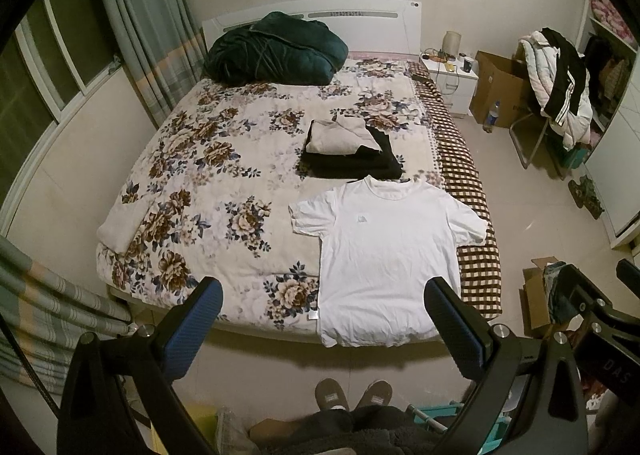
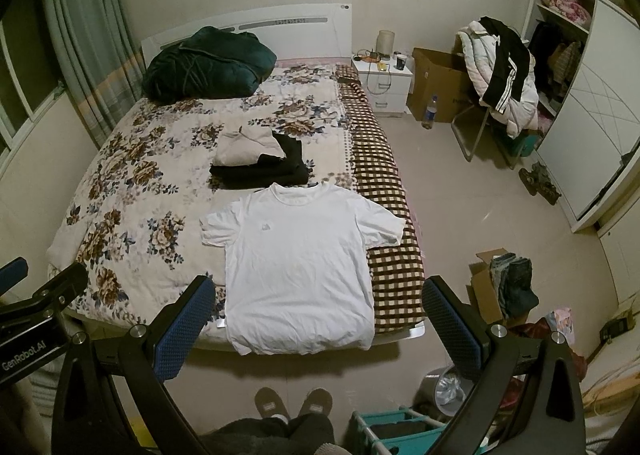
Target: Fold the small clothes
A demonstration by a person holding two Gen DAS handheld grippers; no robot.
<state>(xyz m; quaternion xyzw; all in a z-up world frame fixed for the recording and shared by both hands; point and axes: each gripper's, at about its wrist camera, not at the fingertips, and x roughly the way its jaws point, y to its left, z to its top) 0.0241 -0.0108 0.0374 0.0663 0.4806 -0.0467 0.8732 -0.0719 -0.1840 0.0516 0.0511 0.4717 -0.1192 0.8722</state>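
1. A bedroom: the bed (image 1: pixel 208 159) with a floral quilt fills both views, with a checked blanket (image 1: pixel 476 267) down its right edge, curtains (image 1: pixel 136 19) on the left, and a nightstand (image 1: pixel 452 75), a cardboard box (image 1: pixel 496 87) and a chair (image 1: pixel 556 91) heaped with jackets on the right.

2. A dark green duvet (image 1: pixel 272 51) lies bundled at the headboard, well away from the work.

3. The T-shirt (image 1: pixel 384 255), white, lies flat and face up at the foot of the bed, collar toward the headboard, both sleeves spread, hem at the mattress edge. Its right sleeve rests on the checked blanket. No fold is made in it yet.

4. The stack (image 1: pixel 352 151) sits just beyond the collar: a beige folded piece on top of black folded ones. I judge those finished, so the task is partly done, with the T-shirt next.

5. A floor box (image 2: pixel 504 287) to the right holds more cloth; whether that is still to be folded I cannot tell.

6. The left gripper (image 1: pixel 324 307) hangs above the floor at the bed's foot, tilted down at the T-shirt's hem, jaws wide, holding nothing.

7. The right gripper (image 2: pixel 316 303) is posed alike beside it, jaws wide and empty, not touching the cloth.

8. The person's slippers (image 1: pixel 352 393) point at the bed.
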